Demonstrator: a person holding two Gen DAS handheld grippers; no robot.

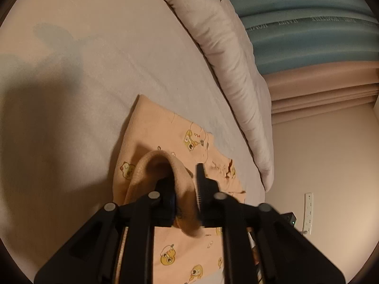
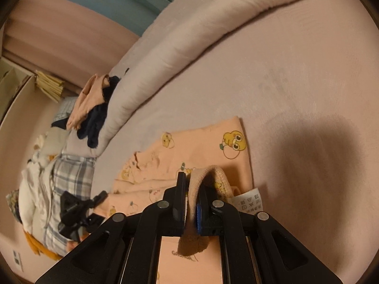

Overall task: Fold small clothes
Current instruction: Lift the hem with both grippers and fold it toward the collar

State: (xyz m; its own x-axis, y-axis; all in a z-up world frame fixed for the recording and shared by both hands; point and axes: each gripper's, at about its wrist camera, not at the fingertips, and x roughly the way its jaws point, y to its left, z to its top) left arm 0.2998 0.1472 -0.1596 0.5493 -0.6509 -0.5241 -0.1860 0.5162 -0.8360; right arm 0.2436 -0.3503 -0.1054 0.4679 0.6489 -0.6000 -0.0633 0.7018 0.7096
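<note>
**Ribbed hem pinched at both corners**

Garment [image 1: 163, 127], a peach duck-print child's piece, lies flat on the bedsheet [image 1: 94, 71], below the rolled duvet [image 1: 227, 66]. It looks light, limp and stretchy. Left gripper [image 1: 187, 189] holds the ribbed hem [image 1: 146, 165] loosely; right gripper [image 2: 191, 203] clamps the same band beside the care label [image 2: 251, 201].

Left gripper [image 1: 187, 189]: lower centre of the left wrist view, pointing forward and down. Jaws slightly parted, ribbed cuff of the garment [image 1: 180, 184] looped between them; right finger [image 1: 201, 184] sits beside the cloth, and the frame doesn't show whether the pads press on it.

Right gripper [image 2: 189, 203]: lower centre of the right wrist view, angled down too. Jaws nearly closed, clamped on a ribbed cuff band [image 2: 196, 191] standing up between the pads.
</note>
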